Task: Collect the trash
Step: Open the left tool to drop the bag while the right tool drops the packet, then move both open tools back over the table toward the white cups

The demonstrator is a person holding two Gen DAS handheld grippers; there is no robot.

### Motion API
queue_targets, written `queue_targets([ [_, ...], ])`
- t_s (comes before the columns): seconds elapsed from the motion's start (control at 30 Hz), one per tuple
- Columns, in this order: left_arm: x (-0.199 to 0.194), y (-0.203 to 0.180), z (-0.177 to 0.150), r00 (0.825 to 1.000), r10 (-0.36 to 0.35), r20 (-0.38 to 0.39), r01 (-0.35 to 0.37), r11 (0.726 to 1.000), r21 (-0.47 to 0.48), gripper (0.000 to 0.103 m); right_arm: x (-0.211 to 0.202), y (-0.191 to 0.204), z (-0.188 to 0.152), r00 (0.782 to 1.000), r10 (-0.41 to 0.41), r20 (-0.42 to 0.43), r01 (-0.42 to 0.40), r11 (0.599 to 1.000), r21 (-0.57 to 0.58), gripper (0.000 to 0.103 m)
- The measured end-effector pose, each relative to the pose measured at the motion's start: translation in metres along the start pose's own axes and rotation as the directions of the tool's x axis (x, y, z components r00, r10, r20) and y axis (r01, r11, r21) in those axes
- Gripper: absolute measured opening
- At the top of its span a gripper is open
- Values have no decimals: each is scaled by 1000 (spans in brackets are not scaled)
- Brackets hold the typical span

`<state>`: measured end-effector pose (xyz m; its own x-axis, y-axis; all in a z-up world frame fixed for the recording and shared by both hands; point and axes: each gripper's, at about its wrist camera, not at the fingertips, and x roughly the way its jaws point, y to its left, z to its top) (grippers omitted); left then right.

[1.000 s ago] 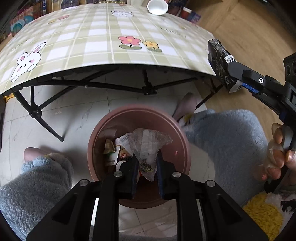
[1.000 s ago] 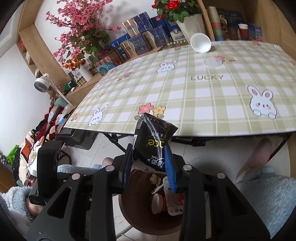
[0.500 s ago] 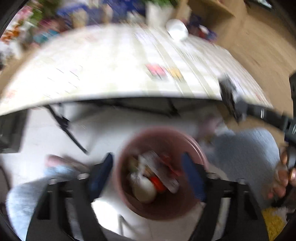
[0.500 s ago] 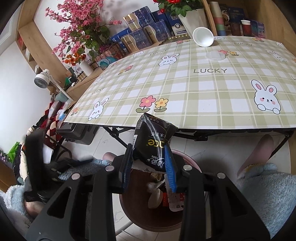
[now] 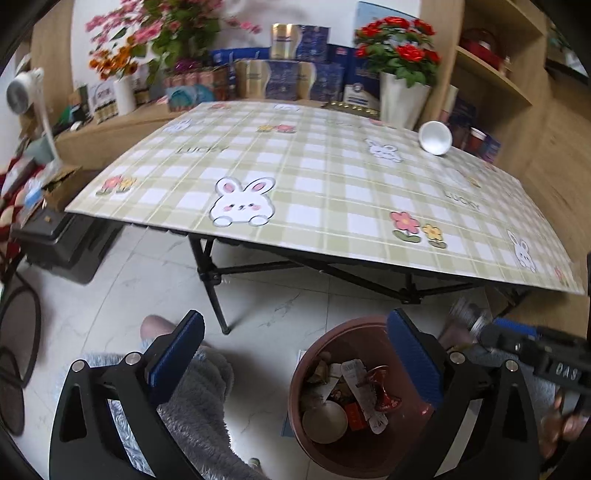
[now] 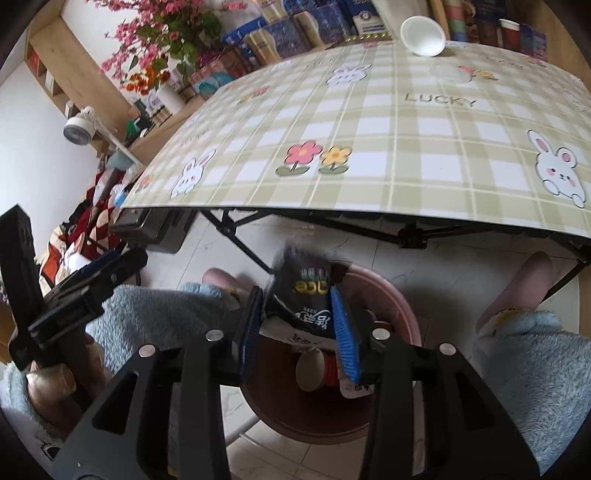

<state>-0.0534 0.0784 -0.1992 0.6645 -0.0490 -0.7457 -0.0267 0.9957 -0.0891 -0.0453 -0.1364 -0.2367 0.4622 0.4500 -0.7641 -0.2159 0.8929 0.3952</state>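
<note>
Two grippers are at work over a brown round bin (image 5: 369,391) that stands on the pale tiled floor (image 5: 147,280) just in front of a folding table (image 5: 332,192) with a green checked cover printed with rabbits and flowers. Seen from the left wrist, the left gripper (image 5: 295,354) has its blue-padded fingers (image 5: 177,350) spread wide and still opening, with nothing between them; the bin lies below and toward its right finger, holding wrappers, a red crumpled packet (image 5: 384,395) and a pale round lid or cup (image 5: 325,421). The right gripper (image 6: 299,325) hangs directly over the bin (image 6: 391,302) with a black snack bag (image 6: 306,299) between its fingers (image 6: 343,336); those fingers are opening, the bag looks blurred, and it seems loose rather than pinched, though that is hard to judge. A white bowl (image 6: 423,35) lies tipped on its side at the far end of the table, with a clear round lid (image 6: 448,74) flat just in front of it. The person's fluffy blue-grey sleeves or trouser legs (image 6: 532,365) and pink slippers (image 6: 524,284) flank the bin. Boxes, flowers in vases (image 5: 402,74) and wooden shelves fill the background.
</note>
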Motion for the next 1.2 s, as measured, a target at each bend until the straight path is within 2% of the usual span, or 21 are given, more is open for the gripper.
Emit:
queue_targets([
  [0.07,0,5,0,1000,0,2,0,1000,-23,97,2,3,-1,1000,-8,-11,8,1000,-12,54],
  [0.13,0,8,1,1000,10,4,-10,999,-39,97,3,5,-2,1000,-21,-8,21,1000,-17,72],
  [0.17,-1,9,1,1000,13,4,-13,999,-44,97,2,4,-2,1000,-26,-5,26,1000,-17,75],
  [0.23,0,9,1,1000,15,-1,-15,999,-50,97,1,3,-1,999,-38,3,38,999,-14,89],
  [0.3,0,10,1,1000,14,-3,-14,998,-53,97,-1,1,-1,998,-60,16,60,998,-7,94],
  [0.6,-4,7,2,1000,3,11,-3,999,-53,97,-2,-7,1,989,-145,42,145,989,6,97],
  [0.7,-4,9,2,1000,-13,8,14,997,-70,97,-4,-11,3,986,-154,58,153,988,19,97],
  [0.87,-2,10,2,1000,-2,4,2,997,-81,97,-6,-16,6,983,-163,87,161,986,32,97],
  [1.03,5,8,4,1000,5,-15,-6,997,-78,97,-6,-20,11,974,-192,117,191,981,21,97],
  [1.2,19,8,7,998,8,-66,-13,997,-81,97,-10,-30,18,969,-204,141,201,979,37,97],
])
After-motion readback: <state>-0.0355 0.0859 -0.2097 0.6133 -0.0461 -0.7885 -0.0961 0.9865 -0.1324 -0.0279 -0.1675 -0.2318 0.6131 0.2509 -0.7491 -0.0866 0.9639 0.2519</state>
